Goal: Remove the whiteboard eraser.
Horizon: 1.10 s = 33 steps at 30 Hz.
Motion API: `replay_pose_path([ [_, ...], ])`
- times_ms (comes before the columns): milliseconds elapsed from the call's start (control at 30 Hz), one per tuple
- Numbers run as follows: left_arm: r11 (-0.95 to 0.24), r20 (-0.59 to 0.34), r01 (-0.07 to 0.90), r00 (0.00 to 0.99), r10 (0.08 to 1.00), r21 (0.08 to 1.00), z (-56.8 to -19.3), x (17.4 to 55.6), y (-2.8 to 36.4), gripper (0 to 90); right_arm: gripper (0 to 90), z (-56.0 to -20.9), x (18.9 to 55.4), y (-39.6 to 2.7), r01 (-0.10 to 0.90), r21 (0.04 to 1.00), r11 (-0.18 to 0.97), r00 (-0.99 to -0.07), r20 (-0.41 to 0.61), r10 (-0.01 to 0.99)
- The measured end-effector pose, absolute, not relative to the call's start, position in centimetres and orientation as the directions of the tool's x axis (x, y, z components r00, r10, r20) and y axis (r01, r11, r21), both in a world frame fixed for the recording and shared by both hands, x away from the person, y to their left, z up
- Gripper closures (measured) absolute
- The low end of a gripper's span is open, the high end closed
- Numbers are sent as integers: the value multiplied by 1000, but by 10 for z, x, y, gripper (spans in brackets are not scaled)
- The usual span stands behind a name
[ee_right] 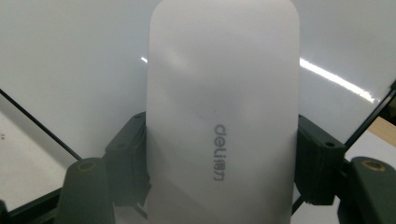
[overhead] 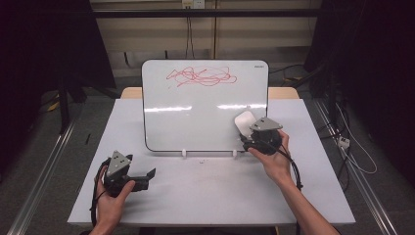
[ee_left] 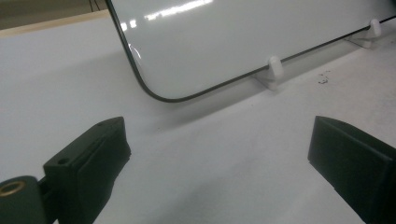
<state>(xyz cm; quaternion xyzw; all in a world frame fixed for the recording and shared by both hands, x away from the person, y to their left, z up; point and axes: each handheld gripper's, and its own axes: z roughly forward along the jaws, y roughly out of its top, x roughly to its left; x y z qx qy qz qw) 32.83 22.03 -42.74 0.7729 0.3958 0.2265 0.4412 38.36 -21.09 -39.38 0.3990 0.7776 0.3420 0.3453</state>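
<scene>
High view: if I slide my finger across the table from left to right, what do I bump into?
Left gripper → whiteboard → eraser → right gripper

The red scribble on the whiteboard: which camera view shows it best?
The high view: the whole red scribble lies across the top of the whiteboard. The left gripper view reaches just the board's lower corner, and in the right gripper view the white eraser covers most of the board.

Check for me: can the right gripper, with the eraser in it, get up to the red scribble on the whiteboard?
Probably yes. The right gripper holds the eraser against the whiteboard, and bare board lies between it and the red scribble.
</scene>
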Motion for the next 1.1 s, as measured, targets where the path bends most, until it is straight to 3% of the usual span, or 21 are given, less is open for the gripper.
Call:
replay_pose_path([
  [1100,-295,-3,408,590,807,864,-427,327,222,50,313,-361,385,-208,289,884,367,-431,-222,875],
])
